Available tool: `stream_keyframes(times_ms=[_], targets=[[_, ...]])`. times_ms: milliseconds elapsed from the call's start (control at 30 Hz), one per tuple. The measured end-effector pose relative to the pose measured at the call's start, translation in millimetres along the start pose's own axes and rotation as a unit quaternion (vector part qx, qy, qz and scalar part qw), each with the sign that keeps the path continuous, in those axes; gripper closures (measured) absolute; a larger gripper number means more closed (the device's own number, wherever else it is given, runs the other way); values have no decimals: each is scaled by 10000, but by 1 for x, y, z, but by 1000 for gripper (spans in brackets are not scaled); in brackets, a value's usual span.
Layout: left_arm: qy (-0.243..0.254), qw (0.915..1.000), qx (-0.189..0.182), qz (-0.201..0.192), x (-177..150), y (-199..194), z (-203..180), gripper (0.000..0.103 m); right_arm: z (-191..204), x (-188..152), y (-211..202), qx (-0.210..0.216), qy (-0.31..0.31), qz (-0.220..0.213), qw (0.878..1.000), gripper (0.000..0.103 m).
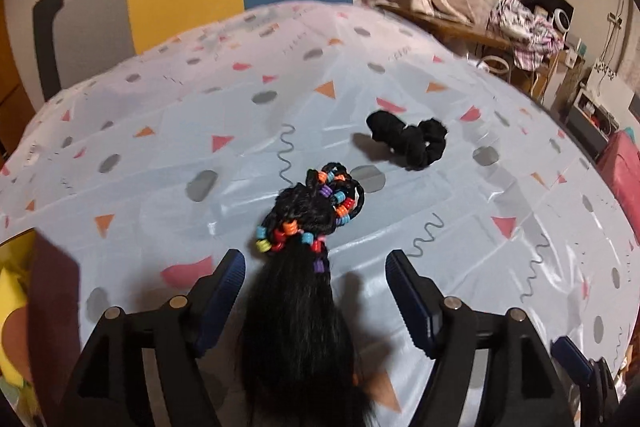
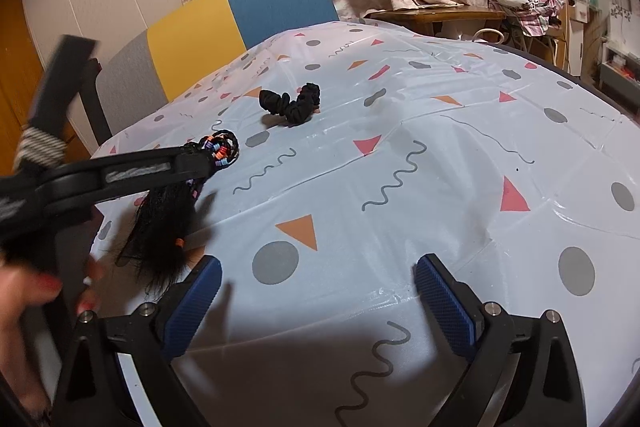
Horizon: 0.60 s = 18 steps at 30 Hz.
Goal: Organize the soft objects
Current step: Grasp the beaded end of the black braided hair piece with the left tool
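The left gripper is standing released — its 2 pads flanking, not pinching, the beaded hairpiece lying near on the tablecloth, likely just set down. The right gripper is idling open and empty, while the black scrunchie is waiting farther right.

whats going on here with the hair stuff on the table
A person is sorting soft hair accessories on a table with a patterned cloth, a handheld gripper in each hand. The left gripper is open around a black hairpiece with coloured beads, its pads not pressing on it. A black scrunchie lies further back, untouched. The right gripper is open and empty over the cloth.
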State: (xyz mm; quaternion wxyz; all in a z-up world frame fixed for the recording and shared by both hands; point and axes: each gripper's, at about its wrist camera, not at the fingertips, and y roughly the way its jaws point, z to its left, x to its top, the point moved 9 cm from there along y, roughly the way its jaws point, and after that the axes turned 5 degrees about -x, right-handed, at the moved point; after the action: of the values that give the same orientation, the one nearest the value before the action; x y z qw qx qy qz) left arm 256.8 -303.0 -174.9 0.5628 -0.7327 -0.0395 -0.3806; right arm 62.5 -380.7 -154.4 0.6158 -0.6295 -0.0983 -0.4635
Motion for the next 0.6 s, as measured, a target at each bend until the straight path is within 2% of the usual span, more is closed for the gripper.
stream_keyframes(times_ms=[67,133,200,333,600], targets=[[-37,9999,83,132,-1,11,5,29,0,0,0,2,0,-1,10000,4],[-157,9997,73,173,-2,18,11,38,0,0,0,-7,-6,0,10000,4],[-178,9996,37,206,-8,21,15,68,0,-1,1,-14,-17,5,10000,4],[-11,10000,-75,46,-16,13,14,73,0,-2,2,-35,-44,13,10000,3],[-510,9982,-253,-181,-39,-11,31,75,0,-2,1,-68,-82,31,9999,3]])
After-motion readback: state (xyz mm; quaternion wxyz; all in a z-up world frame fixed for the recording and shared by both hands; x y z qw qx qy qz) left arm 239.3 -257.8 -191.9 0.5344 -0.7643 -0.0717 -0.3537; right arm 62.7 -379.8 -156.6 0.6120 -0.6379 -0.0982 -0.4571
